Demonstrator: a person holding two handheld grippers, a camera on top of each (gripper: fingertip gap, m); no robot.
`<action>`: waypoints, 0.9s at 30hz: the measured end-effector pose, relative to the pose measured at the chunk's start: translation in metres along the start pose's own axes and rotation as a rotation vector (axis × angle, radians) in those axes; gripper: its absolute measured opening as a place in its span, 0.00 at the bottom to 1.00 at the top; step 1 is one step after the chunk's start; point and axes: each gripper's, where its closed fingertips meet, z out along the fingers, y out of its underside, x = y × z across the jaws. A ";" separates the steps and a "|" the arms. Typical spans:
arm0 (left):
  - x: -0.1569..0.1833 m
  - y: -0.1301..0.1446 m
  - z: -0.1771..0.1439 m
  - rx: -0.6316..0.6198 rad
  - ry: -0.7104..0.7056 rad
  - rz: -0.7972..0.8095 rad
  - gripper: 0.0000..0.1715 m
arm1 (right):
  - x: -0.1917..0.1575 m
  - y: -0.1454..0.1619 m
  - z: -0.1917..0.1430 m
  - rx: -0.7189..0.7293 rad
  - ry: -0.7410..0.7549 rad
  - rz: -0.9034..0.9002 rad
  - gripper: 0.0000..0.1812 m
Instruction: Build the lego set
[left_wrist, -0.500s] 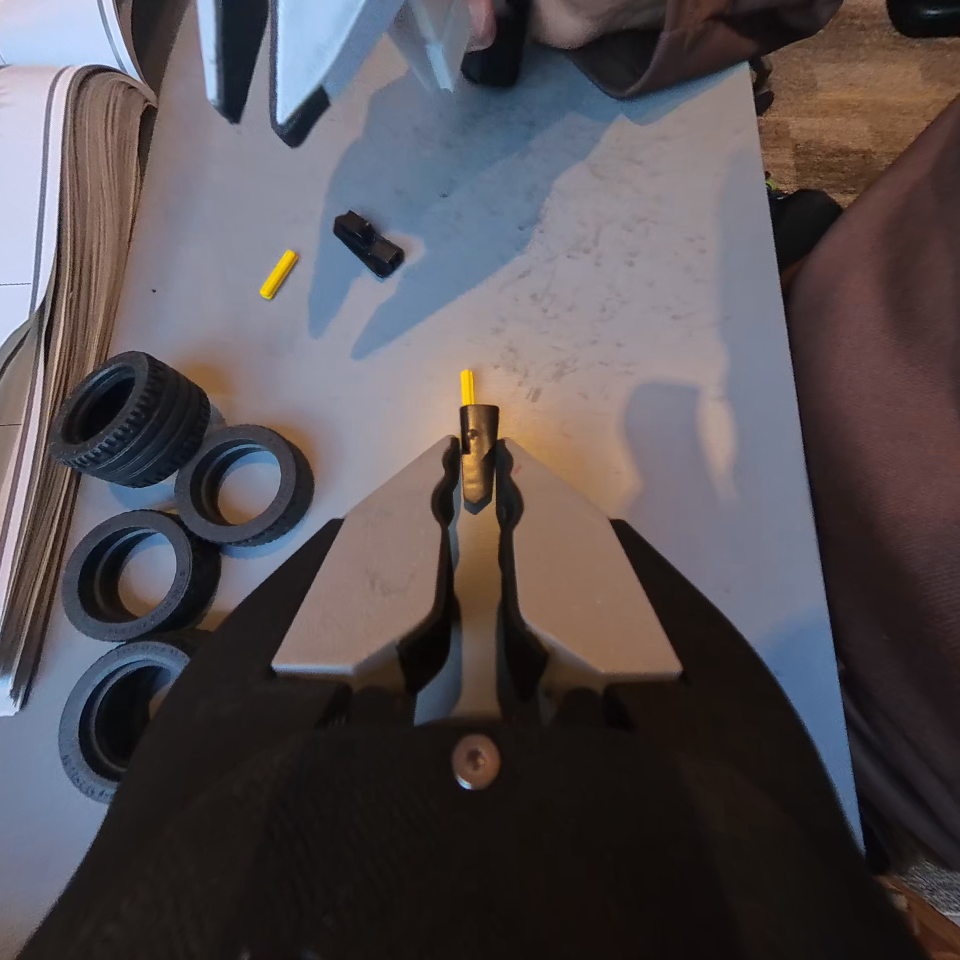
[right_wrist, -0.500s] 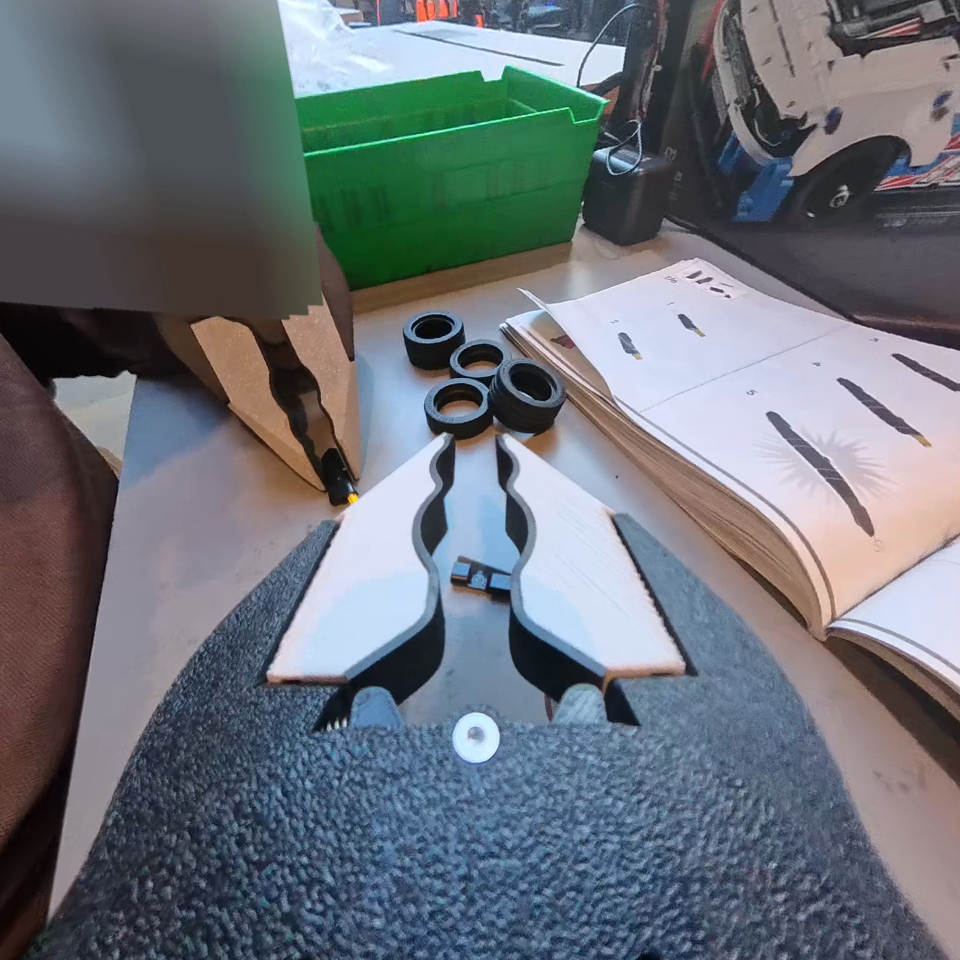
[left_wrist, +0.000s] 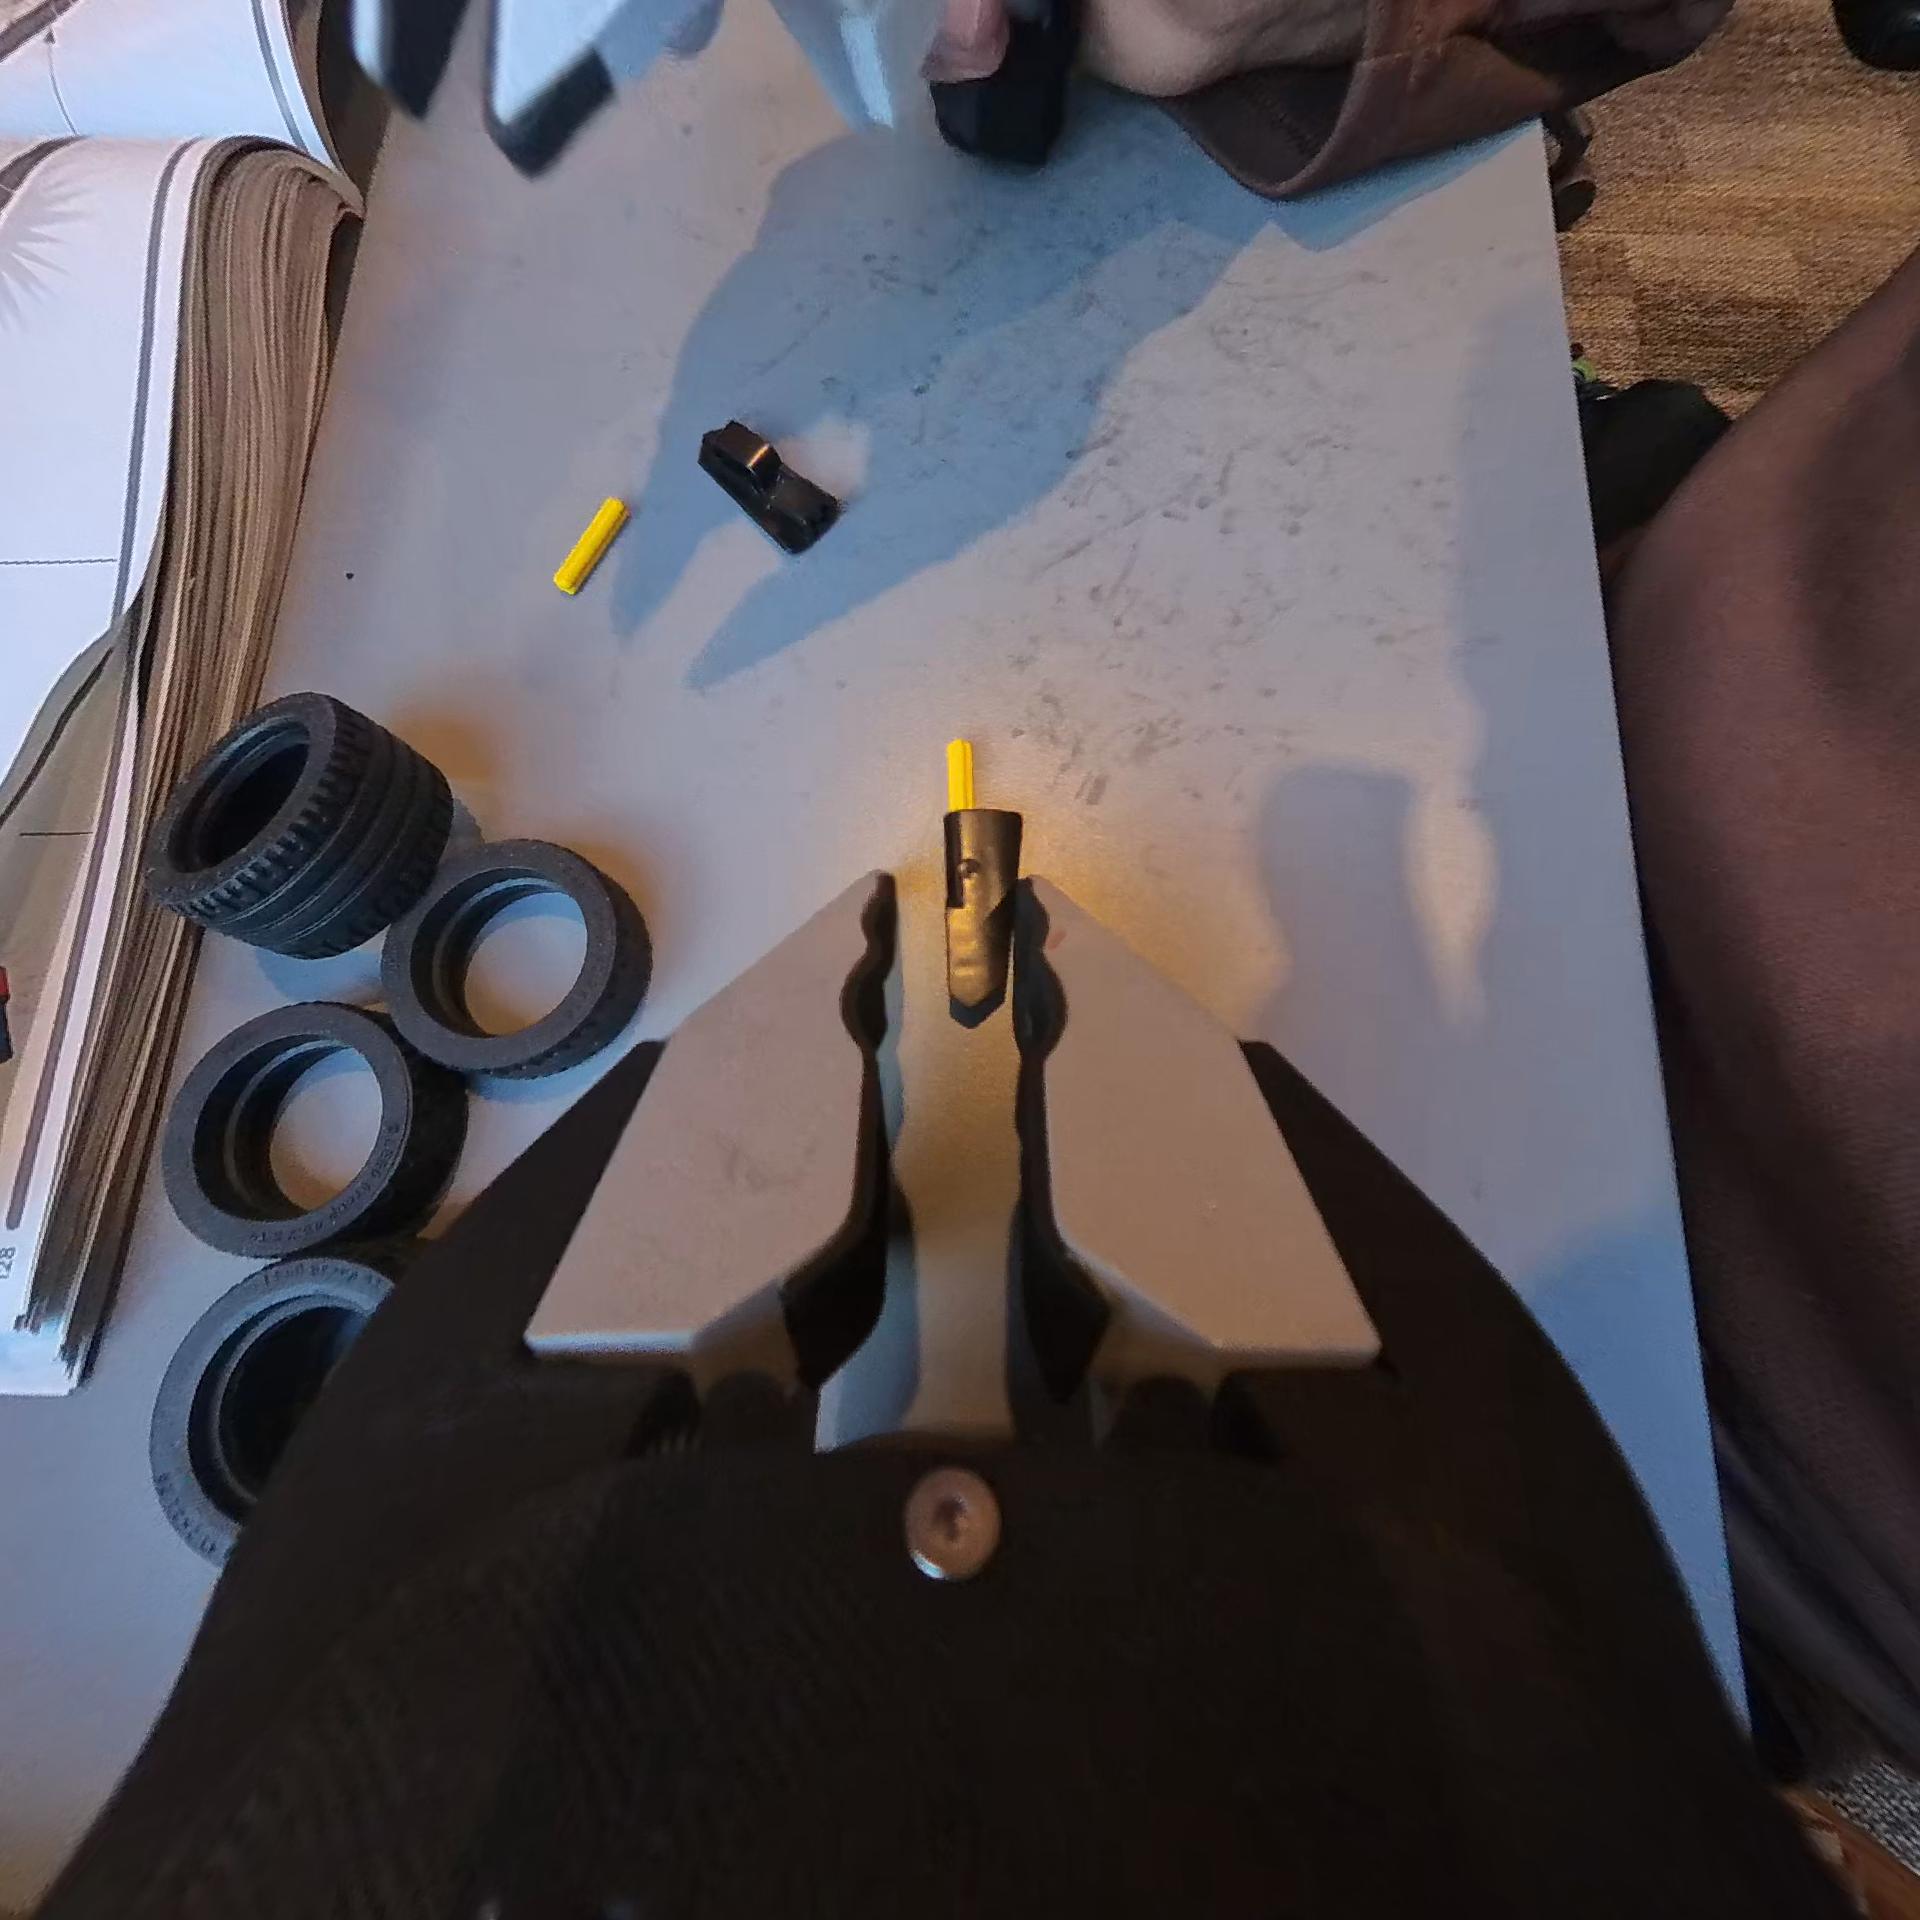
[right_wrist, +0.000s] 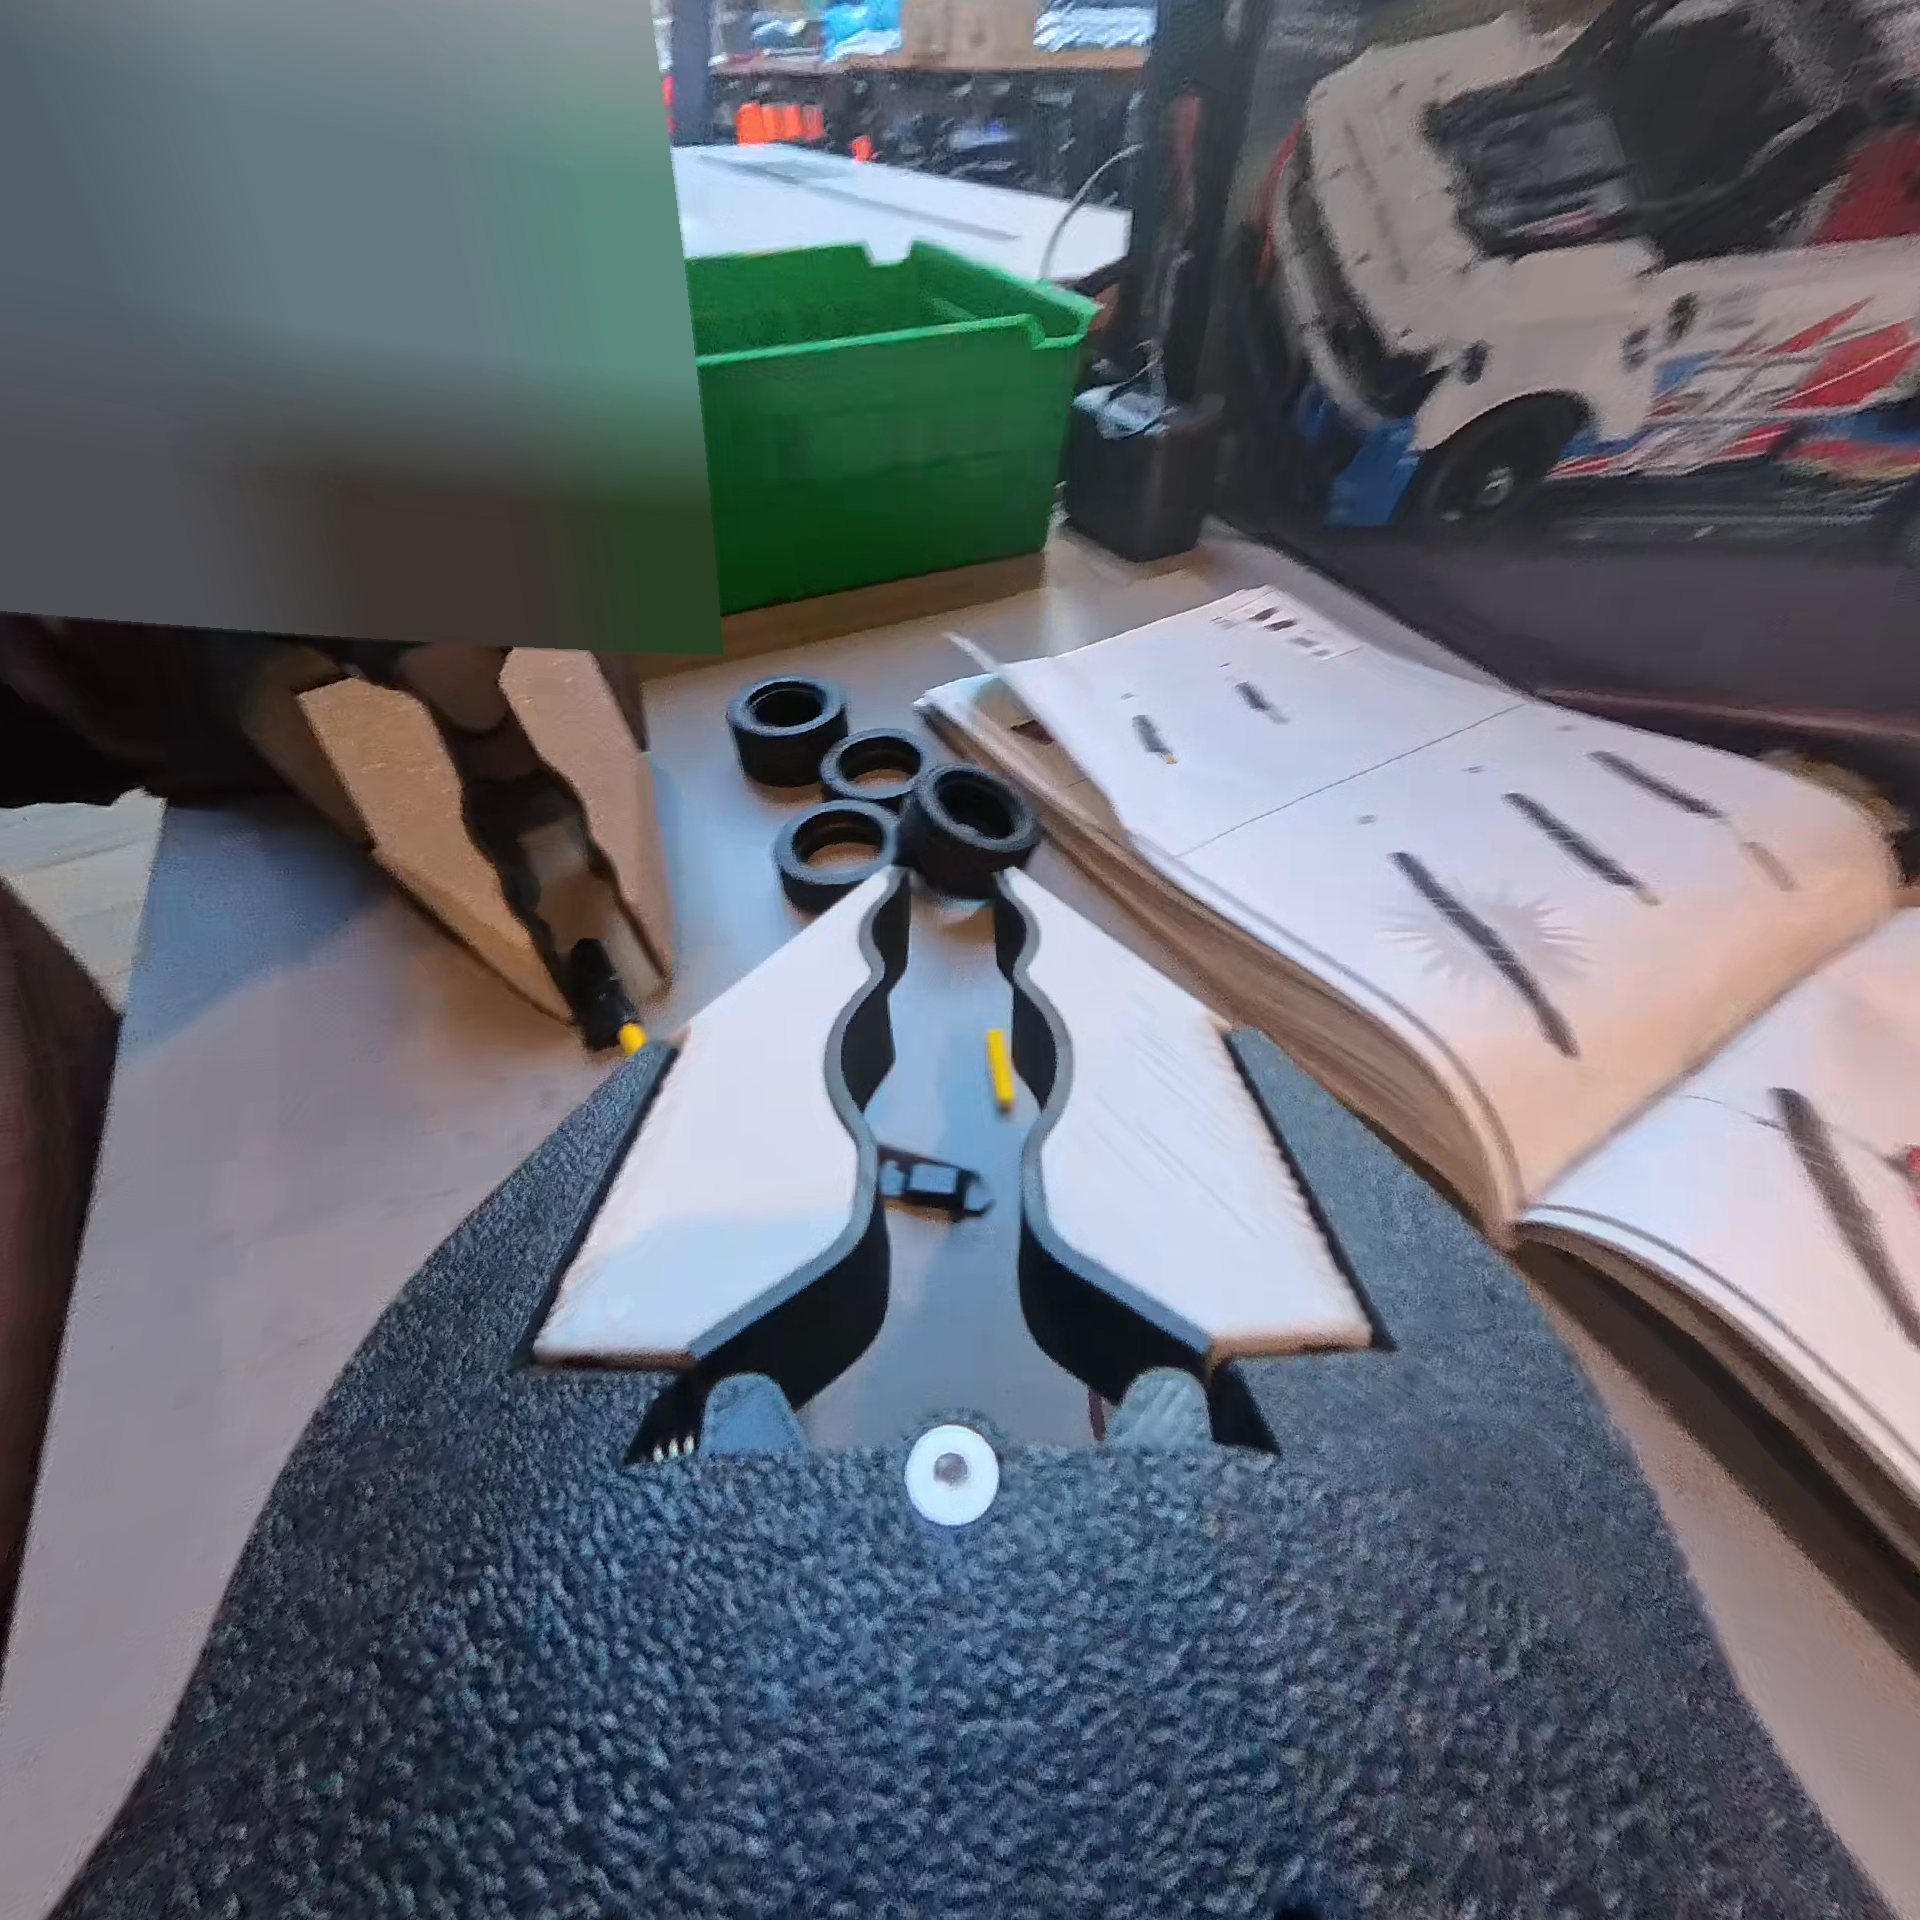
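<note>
Connector (left_wrist: 980, 914): black, yellow axle (left_wrist: 959, 771) protruding from its tip.
Loose axle (left_wrist: 591, 545): yellow, flat on table.
Loose piece (left_wrist: 767, 485): black, beside it.
Tyres (left_wrist: 301, 826): four, black, clustered by booklet.

My left gripper (left_wrist: 951, 894) parted, piece against one finger, my right gripper (right_wrist: 951, 894) spread wide, hovering low
</note>
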 end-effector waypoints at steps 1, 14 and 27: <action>-0.001 0.000 0.000 0.000 -0.004 -0.002 0.13 | 0.007 -0.004 -0.004 0.029 0.044 -0.004 0.08; -0.005 0.005 -0.004 -0.002 -0.006 -0.036 0.16 | 0.031 -0.003 -0.016 0.060 0.096 0.111 0.10; 0.000 0.007 -0.006 -0.002 0.023 -0.009 0.06 | -0.055 0.049 0.007 -0.340 -0.258 0.025 0.09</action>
